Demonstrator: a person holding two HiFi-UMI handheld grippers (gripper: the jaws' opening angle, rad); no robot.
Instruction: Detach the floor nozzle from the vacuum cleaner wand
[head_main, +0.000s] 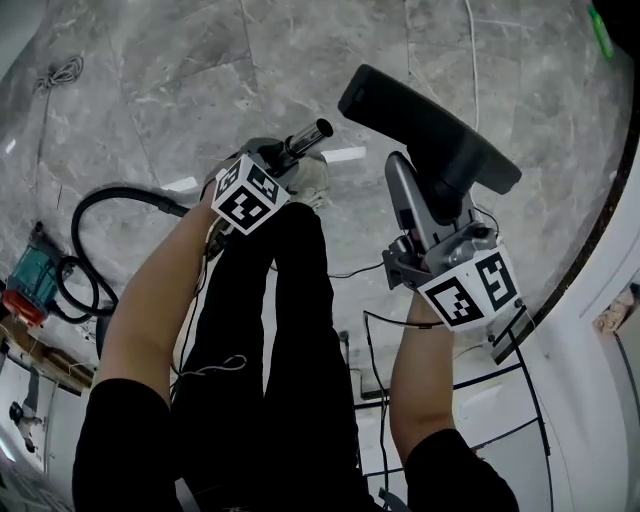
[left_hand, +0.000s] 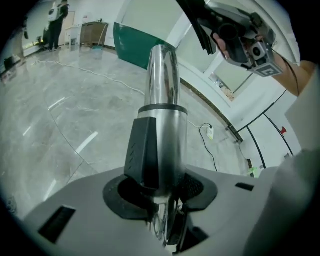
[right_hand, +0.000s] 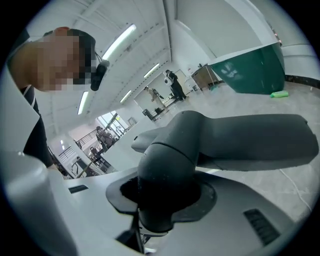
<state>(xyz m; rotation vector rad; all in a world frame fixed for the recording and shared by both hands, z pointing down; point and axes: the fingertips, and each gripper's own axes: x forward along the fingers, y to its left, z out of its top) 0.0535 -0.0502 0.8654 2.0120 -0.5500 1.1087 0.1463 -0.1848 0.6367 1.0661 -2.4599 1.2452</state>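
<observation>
Looking down in the head view, the nozzle (head_main: 430, 125) lies at 2 o'clock, apart from the wand (head_main: 305, 138) at 12; both forearms reach forward. Left gripper view: the left gripper (left_hand: 160, 200) pinches the stiff, slick metal wand beside its latch (left_hand: 142, 150). Right gripper view: the right gripper (right_hand: 162, 200) clamps the nozzle's rigid neck, which I judge light and a sound hold.

wand (left_hand: 162, 95) lower end hidden between jaws, floor nozzle (right_hand: 240, 140) neck base likewise, distant people (right_hand: 172, 82) tiny
</observation>
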